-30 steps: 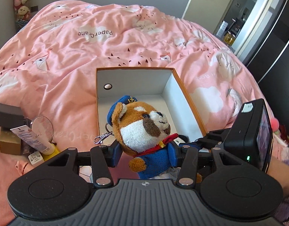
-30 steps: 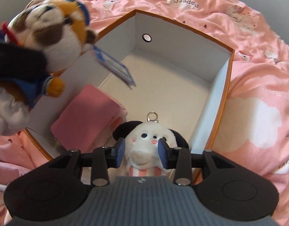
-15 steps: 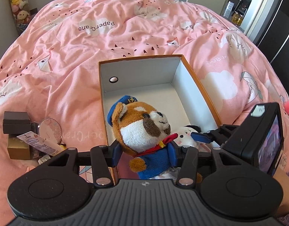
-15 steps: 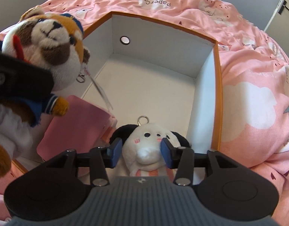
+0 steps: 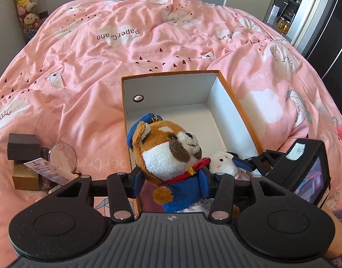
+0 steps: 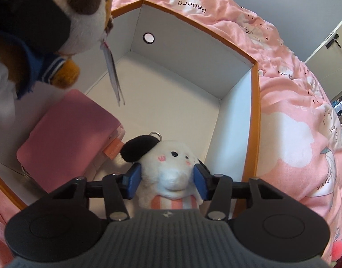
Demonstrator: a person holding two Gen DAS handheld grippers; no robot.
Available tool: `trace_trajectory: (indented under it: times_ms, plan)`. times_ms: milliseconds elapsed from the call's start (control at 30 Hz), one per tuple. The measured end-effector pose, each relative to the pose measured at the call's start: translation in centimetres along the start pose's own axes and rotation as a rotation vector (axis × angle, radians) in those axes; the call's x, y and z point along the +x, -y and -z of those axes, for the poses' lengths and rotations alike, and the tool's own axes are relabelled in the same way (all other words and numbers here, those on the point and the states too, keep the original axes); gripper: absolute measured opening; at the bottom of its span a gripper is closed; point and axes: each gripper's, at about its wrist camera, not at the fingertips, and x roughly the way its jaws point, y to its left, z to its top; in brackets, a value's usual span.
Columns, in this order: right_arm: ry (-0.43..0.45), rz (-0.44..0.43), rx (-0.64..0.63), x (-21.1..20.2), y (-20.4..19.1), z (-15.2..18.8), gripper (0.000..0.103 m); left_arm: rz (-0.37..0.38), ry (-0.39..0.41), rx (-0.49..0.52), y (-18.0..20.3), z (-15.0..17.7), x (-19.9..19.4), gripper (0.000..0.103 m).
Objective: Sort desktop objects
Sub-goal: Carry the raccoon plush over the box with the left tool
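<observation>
My left gripper [image 5: 171,184] is shut on a brown sailor plush [image 5: 168,154] with a blue cap, held over the near left part of an open orange box [image 5: 237,102] with white inside. My right gripper [image 6: 166,182] is shut on a white plush dog [image 6: 171,172] with black ears, low inside the box [image 6: 255,116] by its right wall. The dog [image 5: 222,164] and the right gripper [image 5: 255,162] also show in the left wrist view. The sailor plush [image 6: 43,22] hangs at the upper left of the right wrist view.
A pink folded item [image 6: 66,136] lies in the box's near left part. On the pink duvet [image 5: 126,51] left of the box lie a dark box [image 5: 23,146], a round compact [image 5: 62,157], a tube [image 5: 48,169] and a brown box [image 5: 25,177].
Both grippers have kept their plush toys. The right gripper has gone lower and to the right in the box with the dog. The left gripper's view has drawn back and up a little.
</observation>
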Motion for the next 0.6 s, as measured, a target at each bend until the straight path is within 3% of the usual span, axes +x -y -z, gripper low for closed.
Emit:
trace_trajectory:
  times_ms: [200,300,600]
  plan:
    - [0.012,-0.114,0.119,-0.4,3.2,-0.1,0.035,0.035,0.008,0.042,0.6,0.0,0.2,0.056]
    - [0.001,-0.178,0.156,-0.6,4.8,-0.1,0.015,0.02,-0.016,0.09,1.4,0.1,1.0,0.056]
    - [-0.057,-0.292,0.065,-0.4,6.6,-0.6,0.009,0.056,-0.08,0.202,4.2,1.0,4.0,0.056]
